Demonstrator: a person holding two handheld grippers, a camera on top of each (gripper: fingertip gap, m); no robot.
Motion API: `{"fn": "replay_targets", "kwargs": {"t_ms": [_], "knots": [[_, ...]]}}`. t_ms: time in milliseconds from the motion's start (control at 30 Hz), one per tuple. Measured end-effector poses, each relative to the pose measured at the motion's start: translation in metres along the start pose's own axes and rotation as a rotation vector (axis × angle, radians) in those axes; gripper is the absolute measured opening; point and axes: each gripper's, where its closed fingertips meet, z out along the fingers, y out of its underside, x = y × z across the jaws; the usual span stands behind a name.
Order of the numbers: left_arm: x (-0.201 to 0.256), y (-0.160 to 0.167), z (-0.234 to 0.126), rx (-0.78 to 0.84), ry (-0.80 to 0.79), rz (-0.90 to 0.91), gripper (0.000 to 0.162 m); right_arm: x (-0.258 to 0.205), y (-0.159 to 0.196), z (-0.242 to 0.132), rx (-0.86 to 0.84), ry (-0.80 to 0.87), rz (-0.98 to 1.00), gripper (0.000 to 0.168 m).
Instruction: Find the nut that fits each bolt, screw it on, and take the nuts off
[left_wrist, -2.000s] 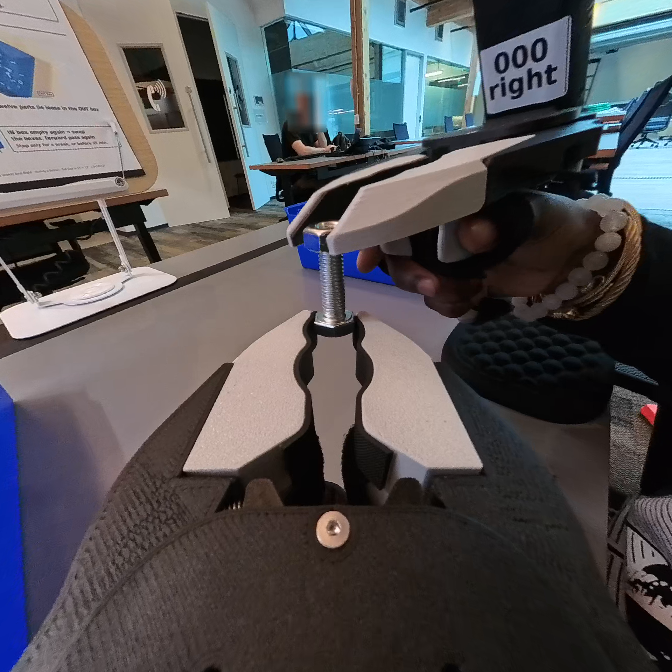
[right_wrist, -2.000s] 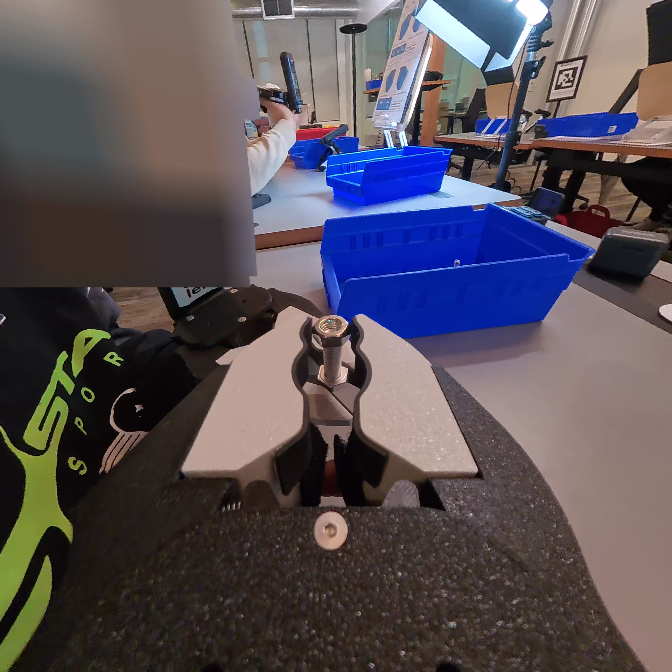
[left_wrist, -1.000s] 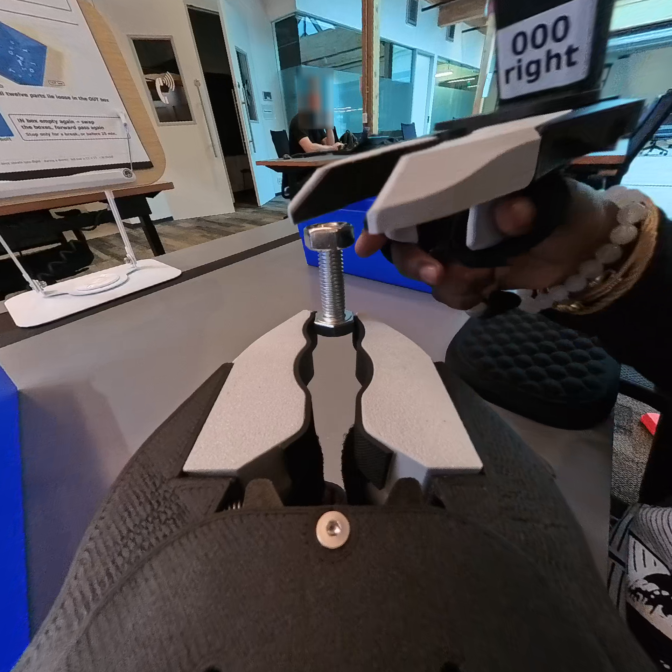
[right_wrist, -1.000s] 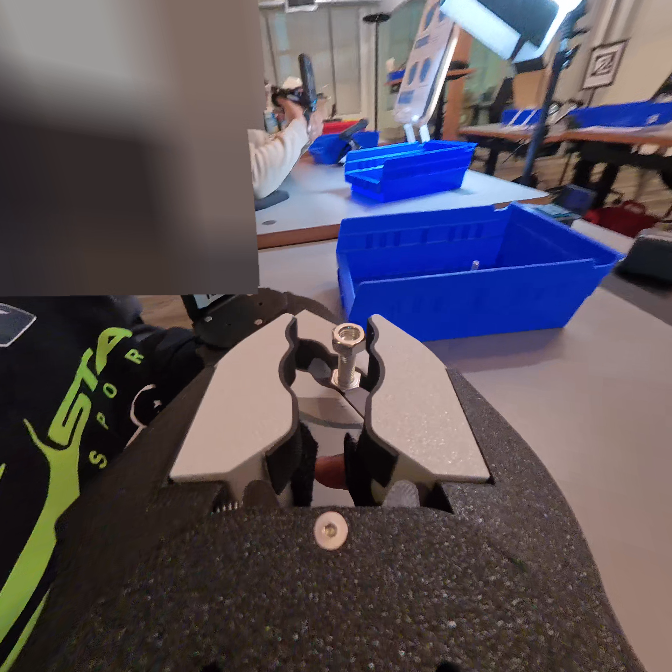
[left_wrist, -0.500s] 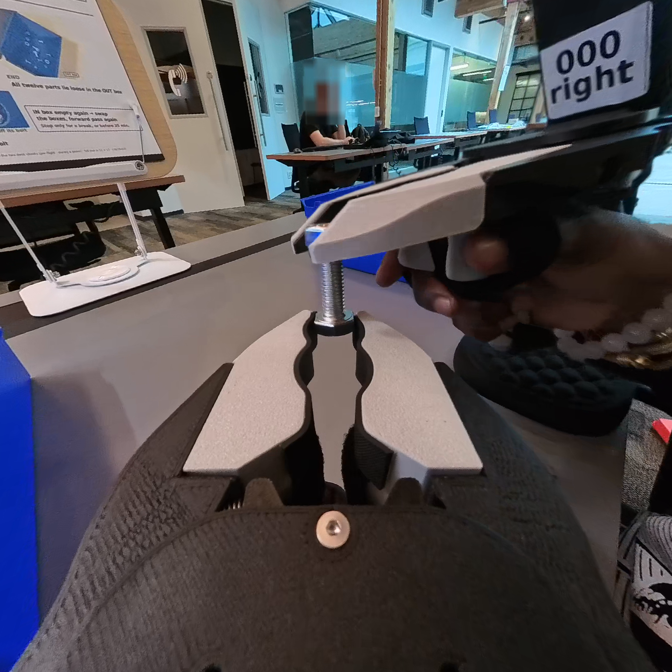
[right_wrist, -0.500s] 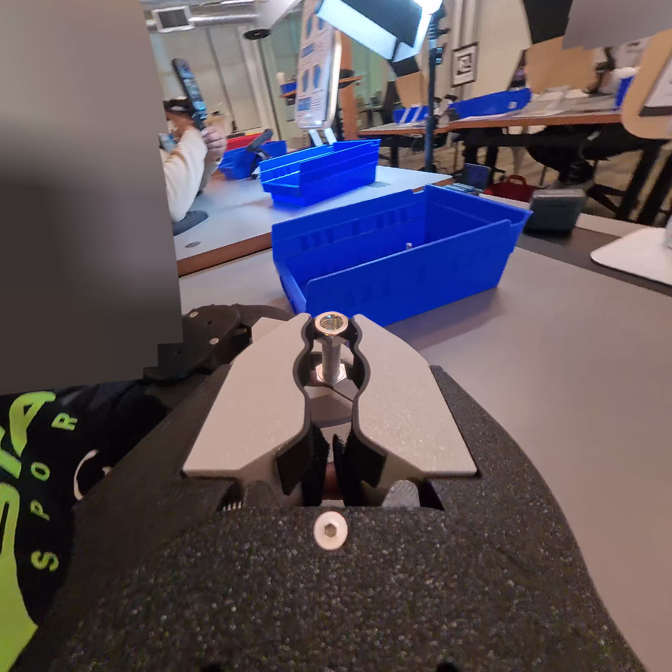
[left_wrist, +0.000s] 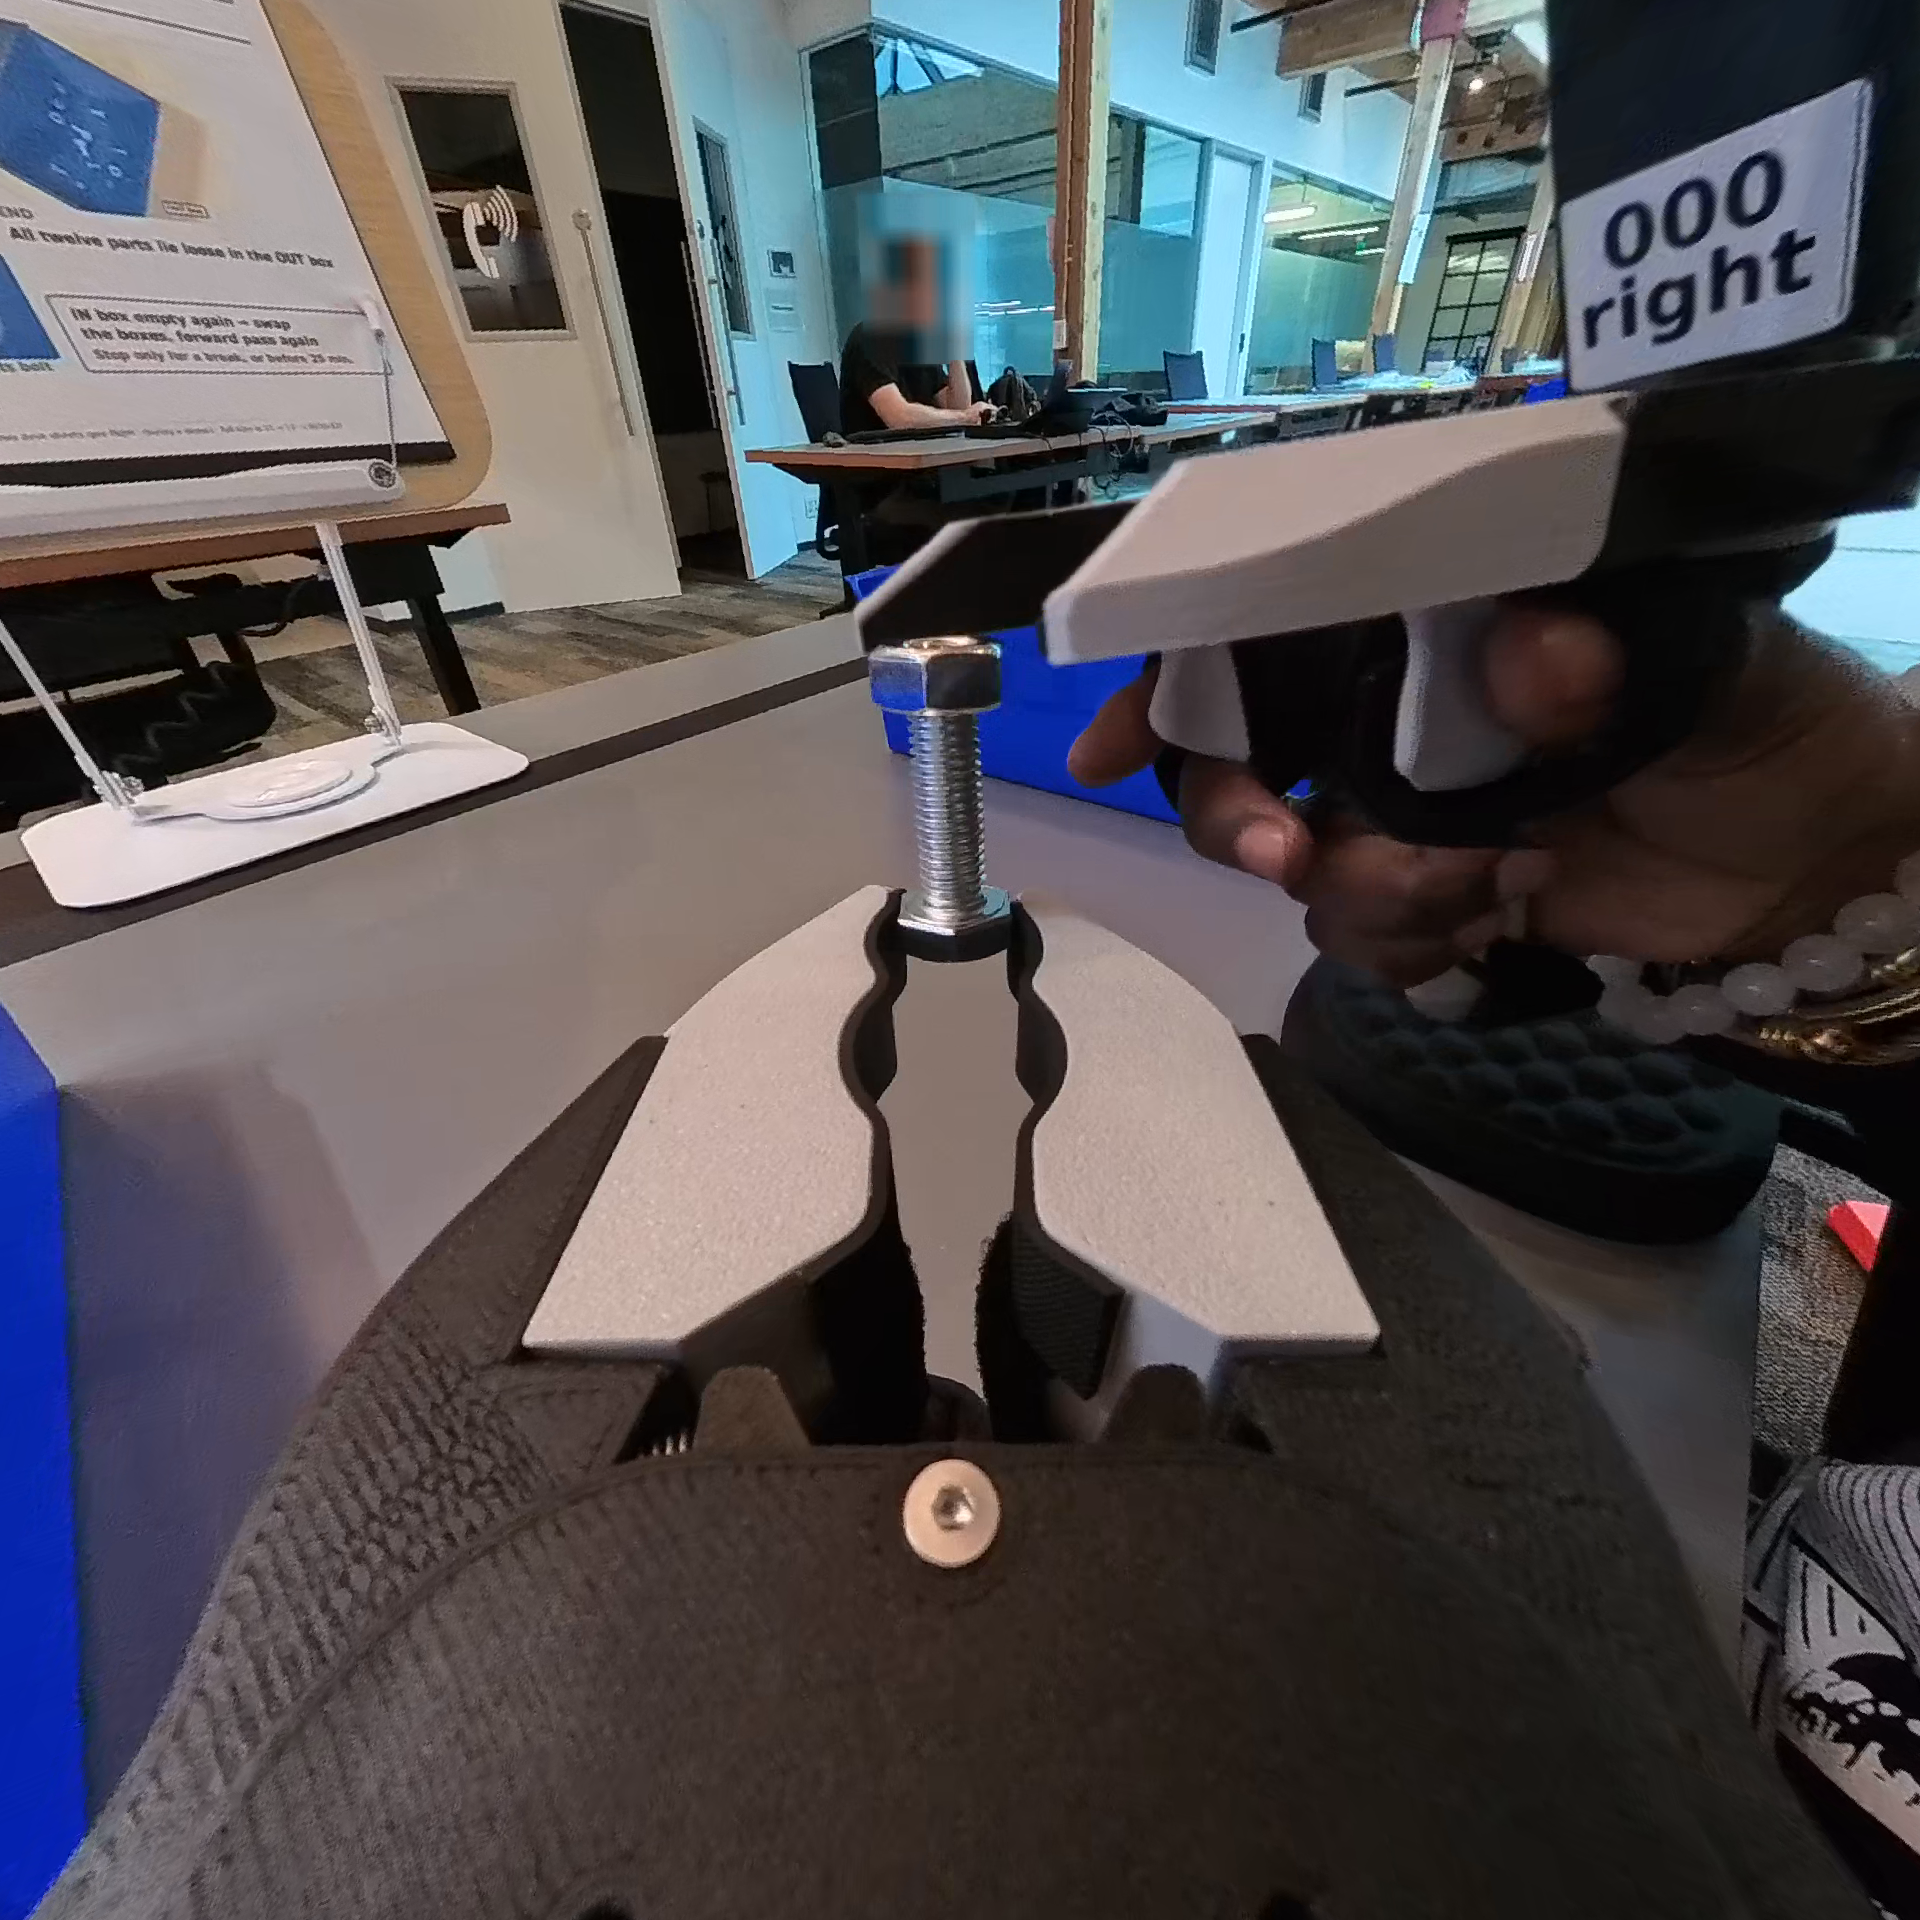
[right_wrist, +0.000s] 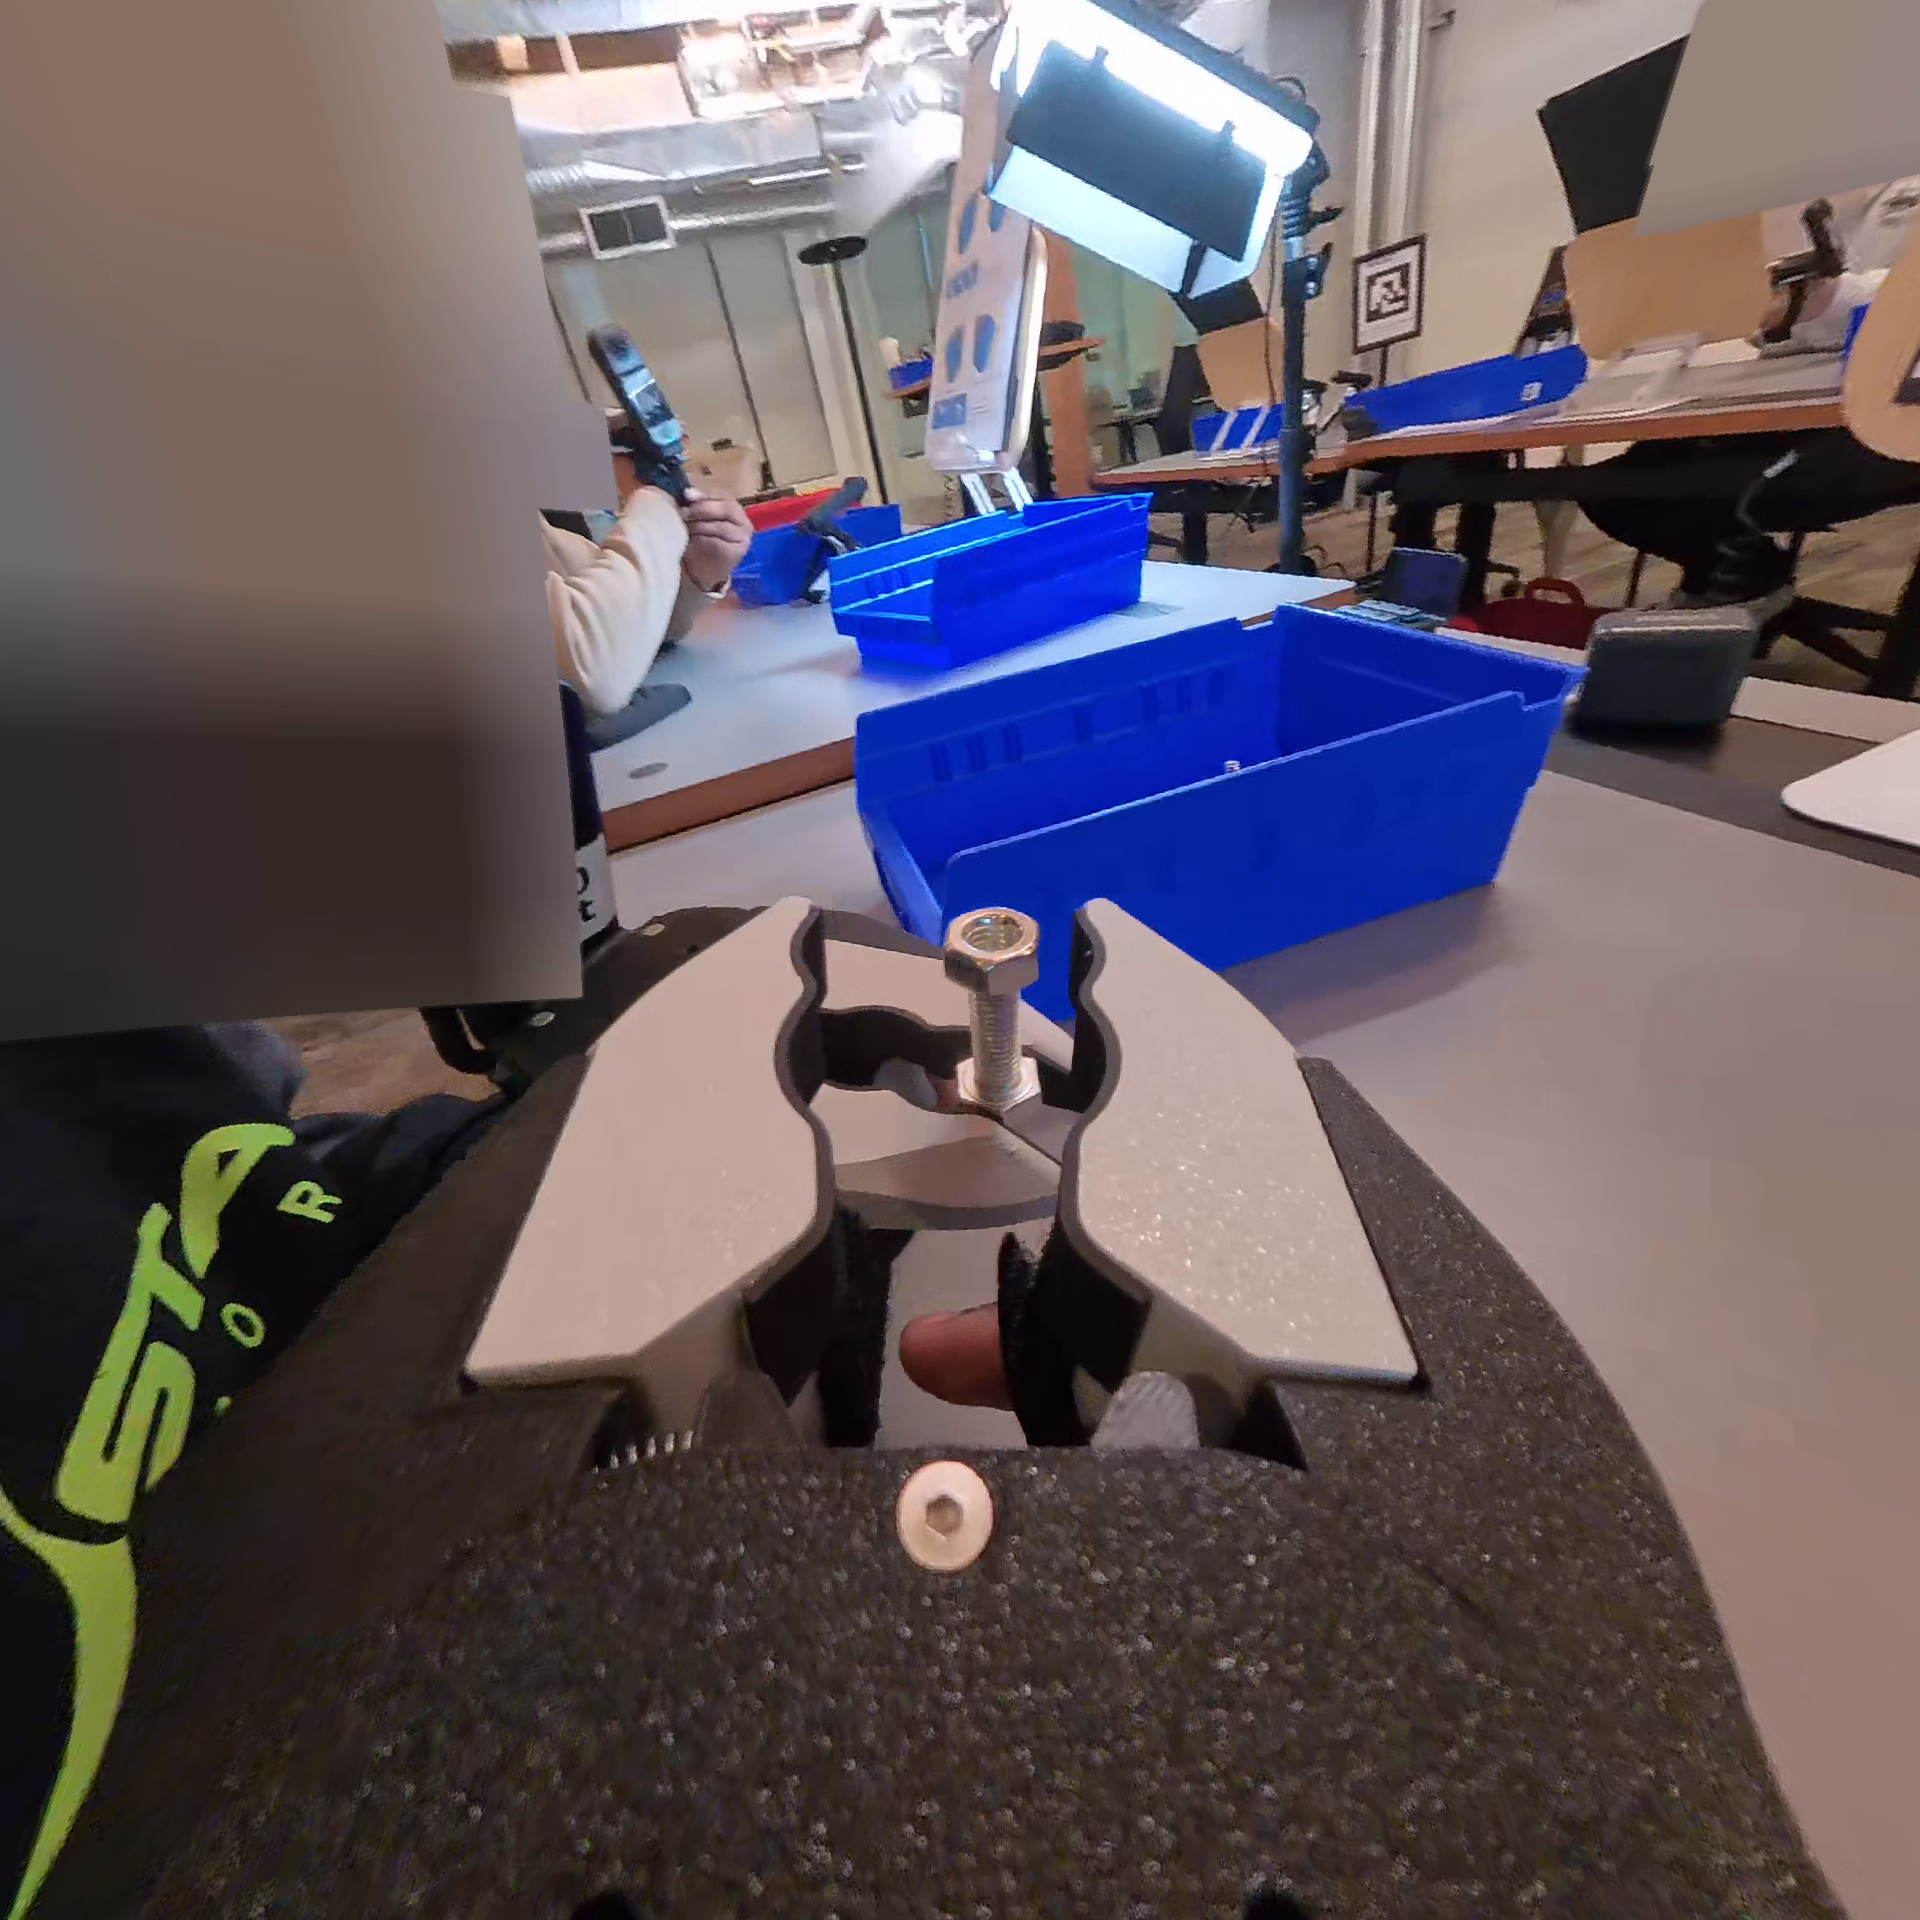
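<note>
A silver bolt (left_wrist: 945, 810) stands upright, its hex head (left_wrist: 951, 920) pinched between the tips of my left gripper (left_wrist: 951, 914), which is shut on it. A hex nut (left_wrist: 935, 675) sits at the top end of the thread. It also shows in the right wrist view (right_wrist: 992, 945), seen from above with its hole visible. My right gripper (right_wrist: 940, 925) is open, its fingers on either side of the nut with a gap on both sides. In the left wrist view the right gripper (left_wrist: 961, 618) hovers level with the top of the nut.
A blue bin (right_wrist: 1247, 831) with a small part inside stands on the grey table (right_wrist: 1558, 1039) beyond the bolt. Another blue bin edge (left_wrist: 31, 1351) is at my left. A white sign stand base (left_wrist: 281, 800) and a black honeycomb pad (left_wrist: 1507, 1122) lie nearby. My right fingertips sit around 6 cm from my left ones.
Half a second ago my right gripper was shut on the nut; its fingers have now opened off it. The left gripper keeps holding the bolt upright.
</note>
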Motion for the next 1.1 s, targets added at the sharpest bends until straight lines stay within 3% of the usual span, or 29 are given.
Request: {"fn": "replay_targets", "kwargs": {"t_ms": [333,567,900,1100], "knots": [[-0.002,0.000,0.000,0.001,-0.008,-0.014,0.019,-0.004,0.000,-0.009,0.021,0.026,-0.005,0.033],[-0.001,0.000,0.000,-0.001,-0.004,-0.011,0.019,0.001,0.001,-0.001,0.012,0.016,-0.009,0.043],[-0.003,0.000,-0.001,0.004,-0.007,-0.023,0.019,-0.003,0.003,-0.009,0.016,0.058,-0.035,0.031],[-0.001,0.000,0.000,0.001,-0.001,-0.016,0.019,0.002,0.002,0.001,0.015,0.046,-0.027,0.046]]}}
